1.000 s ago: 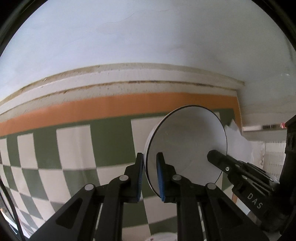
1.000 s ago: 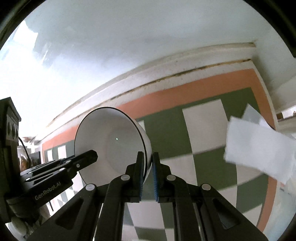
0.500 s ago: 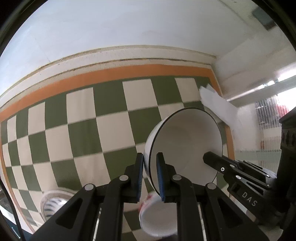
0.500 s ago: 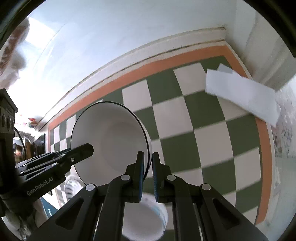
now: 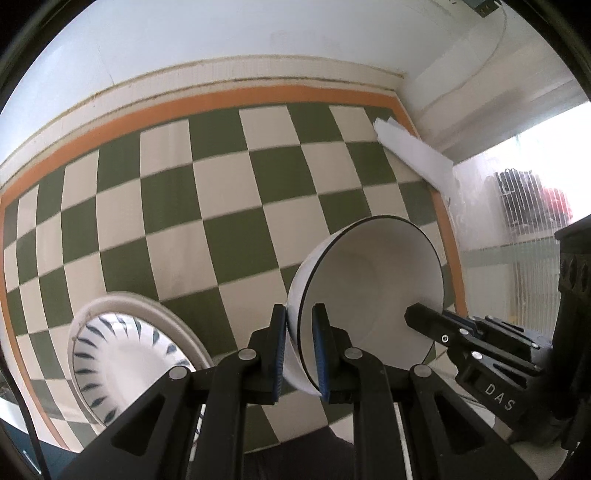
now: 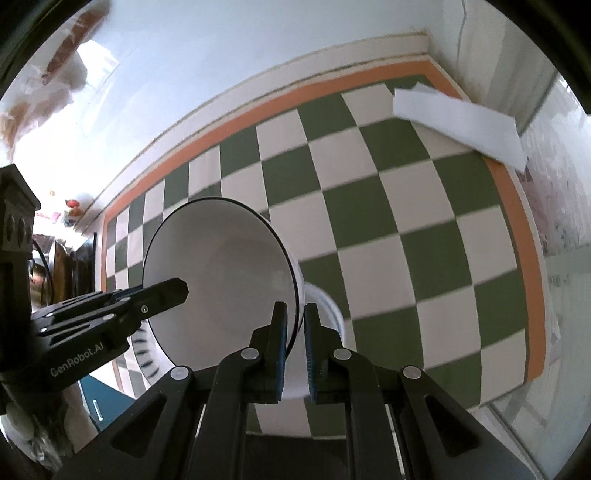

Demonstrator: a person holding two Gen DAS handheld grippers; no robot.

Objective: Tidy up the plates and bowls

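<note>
Right gripper (image 6: 294, 345) pinches the rim of a tilted white bowl (image 6: 221, 273); left gripper (image 6: 162, 293) grips its opposite rim, above a green-and-white checkered tablecloth (image 6: 424, 251).

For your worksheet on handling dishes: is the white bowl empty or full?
Empty: the bowl's bare white inside shows, held tipped by both claws.

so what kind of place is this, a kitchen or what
Probably a home dining or kitchen corner. A checked green and white tablecloth with an orange border covers a table against a white wall, and on it sits a patterned plate below the white bowl being carried.
</note>
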